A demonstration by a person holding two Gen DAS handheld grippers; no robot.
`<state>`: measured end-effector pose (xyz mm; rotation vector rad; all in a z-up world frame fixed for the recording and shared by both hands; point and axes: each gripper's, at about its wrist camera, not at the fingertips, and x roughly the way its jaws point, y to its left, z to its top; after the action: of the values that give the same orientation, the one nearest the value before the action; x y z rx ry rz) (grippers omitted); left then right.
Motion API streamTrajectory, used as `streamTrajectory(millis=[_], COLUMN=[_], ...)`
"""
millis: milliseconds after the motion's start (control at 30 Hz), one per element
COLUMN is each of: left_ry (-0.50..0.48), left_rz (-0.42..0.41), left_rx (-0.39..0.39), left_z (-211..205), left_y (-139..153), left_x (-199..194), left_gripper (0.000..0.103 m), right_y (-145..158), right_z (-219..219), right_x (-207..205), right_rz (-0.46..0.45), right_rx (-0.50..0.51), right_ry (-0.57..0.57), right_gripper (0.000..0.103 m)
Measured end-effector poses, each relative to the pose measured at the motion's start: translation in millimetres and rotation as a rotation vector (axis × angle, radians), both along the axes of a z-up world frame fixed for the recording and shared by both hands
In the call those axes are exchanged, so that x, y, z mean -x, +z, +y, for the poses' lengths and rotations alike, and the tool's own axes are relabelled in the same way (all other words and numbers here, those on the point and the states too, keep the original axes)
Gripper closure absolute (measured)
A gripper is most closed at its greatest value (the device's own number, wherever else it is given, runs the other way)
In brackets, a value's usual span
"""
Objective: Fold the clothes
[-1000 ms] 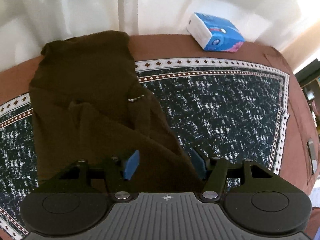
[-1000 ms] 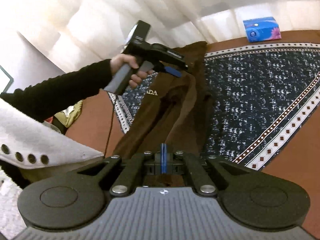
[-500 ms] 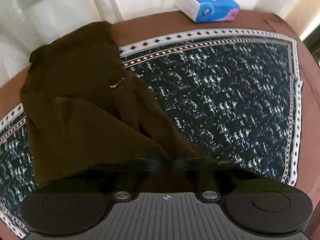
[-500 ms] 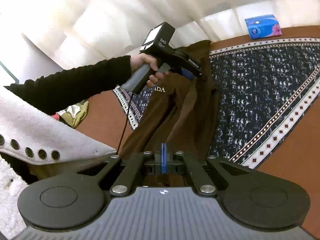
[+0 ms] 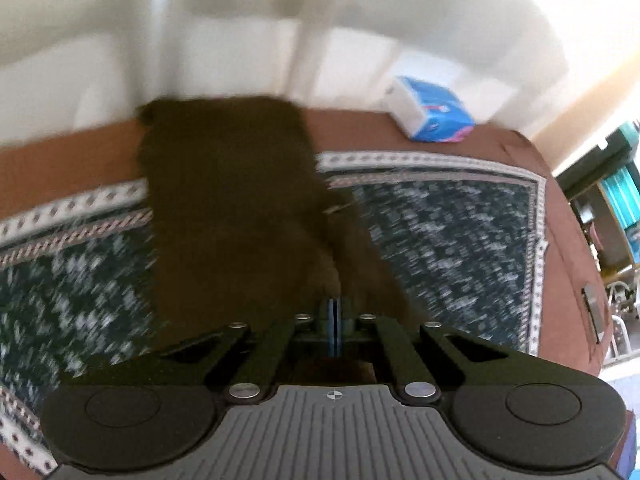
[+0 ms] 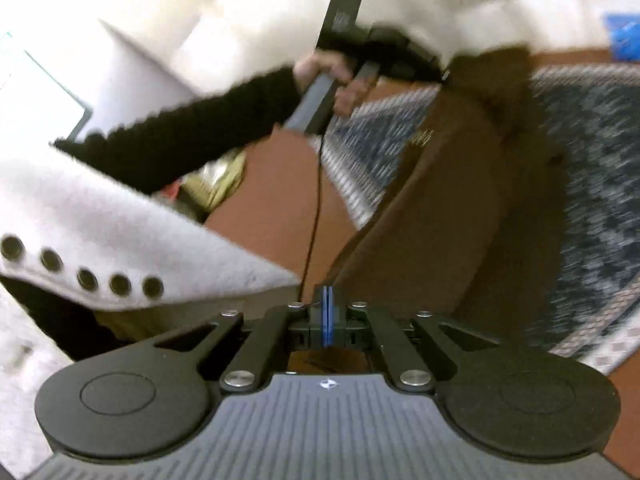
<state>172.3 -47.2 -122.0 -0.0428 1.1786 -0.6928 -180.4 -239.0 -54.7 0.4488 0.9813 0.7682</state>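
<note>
A dark brown garment (image 5: 240, 208) lies stretched over the patterned cloth (image 5: 460, 240) on the table. My left gripper (image 5: 334, 306) is shut on the near edge of the garment and lifts it. In the right wrist view the garment (image 6: 460, 208) runs from my right gripper (image 6: 327, 300), which is shut on its lower end, up to the left gripper (image 6: 432, 68) held in a hand. A small pale logo (image 6: 424, 136) shows on the fabric. Both views are motion-blurred.
A blue and white tissue pack (image 5: 432, 114) sits at the table's far edge, also in the right wrist view (image 6: 624, 38). White curtains (image 5: 280, 20) hang behind. The person's white sleeve (image 6: 120, 232) fills the left. A cable (image 6: 316, 208) hangs from the left gripper.
My left gripper went from open to shut on the garment and has risen with it. My right gripper stayed shut on the garment; the fabric is pulled tighter between the two.
</note>
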Motion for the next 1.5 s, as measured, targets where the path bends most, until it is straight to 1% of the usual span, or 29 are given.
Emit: streamTrajectory(millis=[100,200,333,400,433,467,533,600,667,700,733,800,833,867,900,1067,1200,1367,1433,1467,1500], left_ry=[0.021,0.042,0.038,0.025,0.014,0.003,-0.018,-0.038,-0.053,-0.061,-0.069,-0.086,-0.094,-0.103,-0.111,-0.104,-0.117,-0.128,-0.125,-0.122,-0.119], left_rz=[0.010,0.020,0.014,0.011,0.005,-0.006,-0.030,-0.057,-0.095,-0.116,-0.134,-0.144,-0.148,-0.151,-0.156,-0.171,-0.178,-0.176,-0.162,-0.154,-0.147], left_rx=[-0.013,-0.001,0.029,0.036,0.036,0.035,0.036,0.034,0.020,0.006,-0.007,-0.016,-0.019,-0.020,-0.024,-0.037,-0.045,-0.048,-0.055,-0.055,-0.054], left_z=[23,41,52,56,57,57,56,52,43,37,30,21,17,13,10,0,-9,-27,-34,-36,-38], left_y=[-18,-29,-32,-32,-33,-31,-26,-21,-15,-14,-13,-14,-15,-16,-18,-23,-25,-32,-38,-42,-46], left_x=[-4,-10,-14,-14,-13,-11,-8,-5,-5,-6,-7,-9,-10,-11,-12,-18,-21,-26,-29,-31,-33], left_gripper=[0.103,0.103,0.103,0.101,0.093,0.081,0.080,0.071,0.046,0.043,0.043,0.042,0.042,0.041,0.041,0.038,0.038,0.037,0.037,0.039,0.054], right_y=[-30,-51,-69,-75,-79,-83,-88,-89,-86,-85,-86,-88,-92,-95,-98,-116,-125,-133,-134,-135,-135], right_z=[37,72,105,115,119,122,119,114,101,93,86,74,69,67,66,67,65,66,64,63,62], right_x=[-11,-18,-24,-26,-24,-23,-22,-23,-25,-22,-21,-17,-12,-7,-3,10,16,18,20,20,21], right_rz=[0.079,0.137,0.176,0.189,0.196,0.203,0.213,0.212,0.193,0.192,0.196,0.206,0.215,0.223,0.231,0.270,0.293,0.317,0.327,0.332,0.337], right_rx=[-0.020,-0.036,-0.009,0.008,0.021,0.034,0.055,0.091,0.128,0.135,0.144,0.162,0.173,0.178,0.183,0.200,0.187,0.147,0.133,0.125,0.118], right_ry=[0.068,0.127,0.175,0.181,0.178,0.174,0.129,0.065,-0.025,-0.068,-0.110,-0.180,-0.209,-0.225,-0.242,-0.283,-0.315,-0.328,-0.335,-0.339,-0.342], right_gripper=[0.102,0.102,0.102,0.102,0.102,0.102,0.100,0.099,0.096,0.093,0.091,0.080,0.077,0.071,0.069,0.069,0.062,0.064,0.069,0.077,0.090])
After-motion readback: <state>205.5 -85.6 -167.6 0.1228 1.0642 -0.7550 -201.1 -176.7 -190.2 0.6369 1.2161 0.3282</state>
